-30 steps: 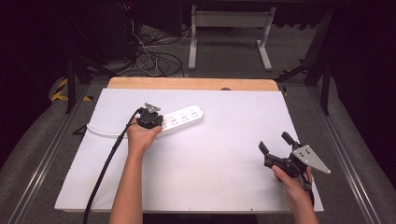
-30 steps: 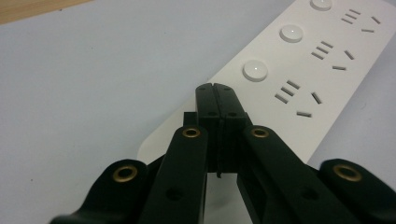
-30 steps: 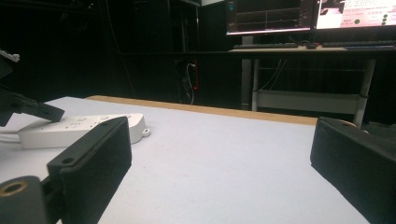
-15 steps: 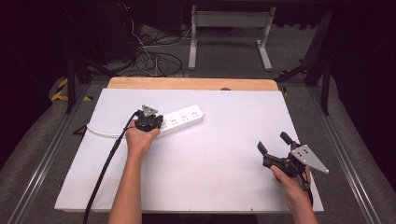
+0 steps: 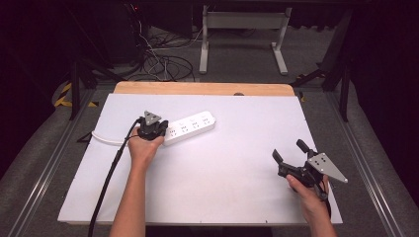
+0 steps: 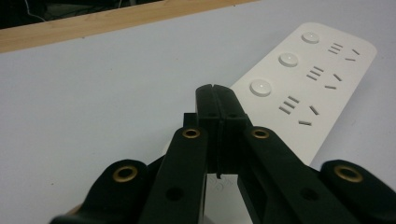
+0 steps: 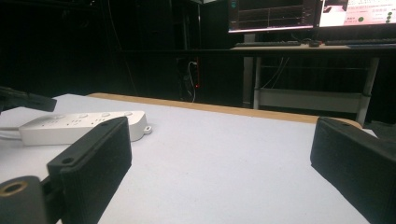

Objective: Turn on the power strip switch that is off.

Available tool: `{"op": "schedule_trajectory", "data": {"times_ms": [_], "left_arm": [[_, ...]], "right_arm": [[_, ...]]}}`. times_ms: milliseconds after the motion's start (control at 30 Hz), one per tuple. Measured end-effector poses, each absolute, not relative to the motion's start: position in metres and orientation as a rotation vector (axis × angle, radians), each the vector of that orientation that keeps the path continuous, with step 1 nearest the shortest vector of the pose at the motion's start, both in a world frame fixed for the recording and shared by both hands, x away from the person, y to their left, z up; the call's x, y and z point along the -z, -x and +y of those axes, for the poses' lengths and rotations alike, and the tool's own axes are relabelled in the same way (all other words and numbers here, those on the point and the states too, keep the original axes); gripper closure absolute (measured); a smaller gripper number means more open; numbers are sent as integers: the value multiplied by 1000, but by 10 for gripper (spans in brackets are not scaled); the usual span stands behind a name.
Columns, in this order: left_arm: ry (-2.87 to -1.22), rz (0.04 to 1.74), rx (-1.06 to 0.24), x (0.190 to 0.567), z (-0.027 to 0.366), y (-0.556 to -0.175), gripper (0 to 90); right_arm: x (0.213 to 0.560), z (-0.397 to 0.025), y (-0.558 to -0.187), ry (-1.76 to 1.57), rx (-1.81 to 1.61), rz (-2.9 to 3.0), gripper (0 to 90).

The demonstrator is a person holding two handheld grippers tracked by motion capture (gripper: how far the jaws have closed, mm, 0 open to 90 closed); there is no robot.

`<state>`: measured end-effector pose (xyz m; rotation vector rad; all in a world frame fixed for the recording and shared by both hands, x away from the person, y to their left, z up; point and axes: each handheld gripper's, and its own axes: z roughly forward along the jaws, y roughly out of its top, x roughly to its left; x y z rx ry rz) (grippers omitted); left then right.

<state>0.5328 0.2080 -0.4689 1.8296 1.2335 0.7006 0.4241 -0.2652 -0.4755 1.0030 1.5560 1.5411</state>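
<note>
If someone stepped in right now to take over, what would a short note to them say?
Left hand-held gripper: jaws shut, tips pressed down on the cable end of the white power strip; nothing gripped between them.
Right hand-held gripper: jaws wide open, empty, held above the white table near its right front corner.
Power strip lies flat, left of centre, its white cable trailing off to the left.
Done: nothing visibly plugged in or lifted.
Left: probably finish working the strip; the right gripper is free to help.

The left claw (image 6: 216, 91) hides the near end of the power strip (image 6: 299, 93)
</note>
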Motion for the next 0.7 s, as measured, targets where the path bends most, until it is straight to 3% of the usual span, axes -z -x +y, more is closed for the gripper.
{"op": "schedule_trajectory", "data": {"times_ms": [700], "left_arm": [[-1768,1215,-763,463,234,-513,900]], "right_arm": [[476,-262,-425,-997,-1535,1570,58]]}}
